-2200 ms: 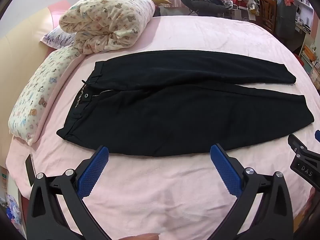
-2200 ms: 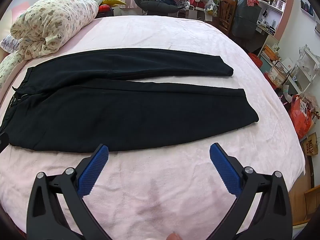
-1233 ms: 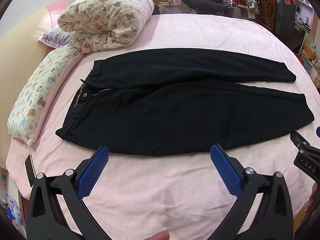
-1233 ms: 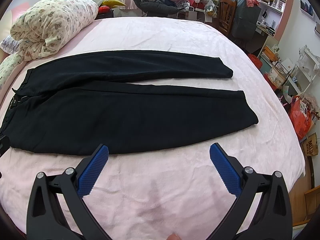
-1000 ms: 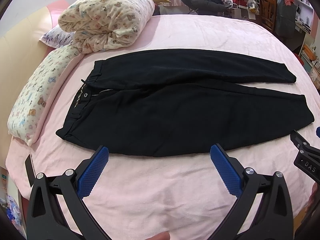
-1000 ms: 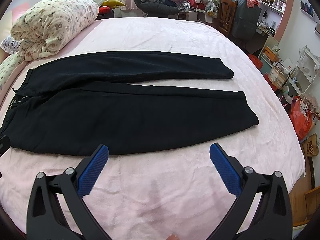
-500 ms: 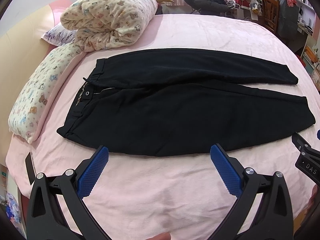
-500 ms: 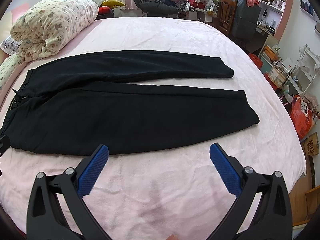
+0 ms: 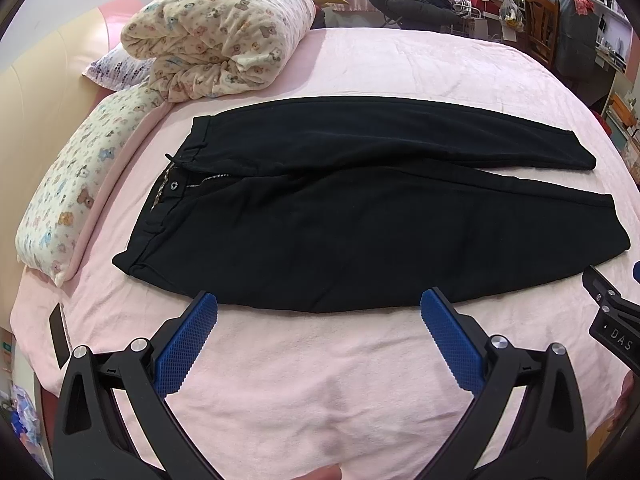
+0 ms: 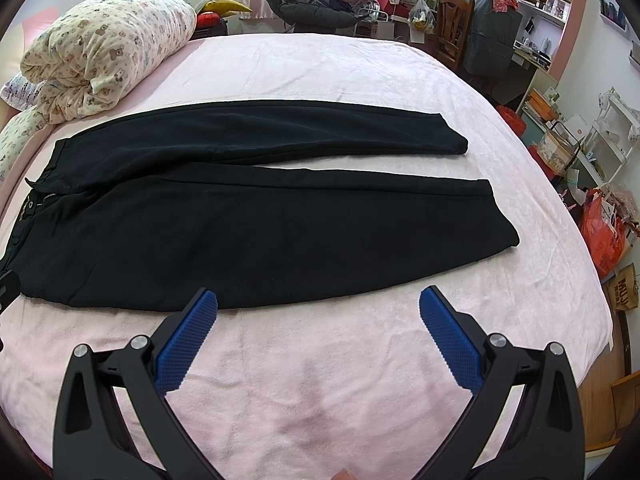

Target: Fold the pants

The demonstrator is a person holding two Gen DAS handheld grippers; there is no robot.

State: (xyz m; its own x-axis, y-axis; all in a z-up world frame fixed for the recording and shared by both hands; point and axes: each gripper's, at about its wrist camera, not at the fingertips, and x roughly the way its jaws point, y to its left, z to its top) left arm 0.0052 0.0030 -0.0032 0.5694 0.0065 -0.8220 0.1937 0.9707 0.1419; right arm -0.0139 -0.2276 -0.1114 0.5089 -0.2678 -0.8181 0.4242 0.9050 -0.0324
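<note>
Black pants [image 9: 320, 216] lie flat on the pink bed [image 9: 320, 380], waistband to the left, both legs stretched to the right with a narrow gap between them. They also show in the right wrist view [image 10: 260, 220]. My left gripper [image 9: 318, 304] is open and empty, hovering just in front of the near leg's lower edge, toward the waist end. My right gripper [image 10: 318, 304] is open and empty, in front of the near leg, toward the cuff end. The right gripper's body shows at the right edge of the left wrist view [image 9: 612, 320].
A rolled bear-print quilt [image 9: 216, 36] and a long pillow [image 9: 68, 200] lie at the bed's left end. A dark phone-like object [image 9: 59, 332] lies at the near left edge. Chairs, shelves and bags [image 10: 600, 232] crowd the floor beyond the right side.
Both grippers stay open. The left wrist view has shifted slightly, with the pants sitting a bit further right in frame. The pants have not moved on the bed.
</note>
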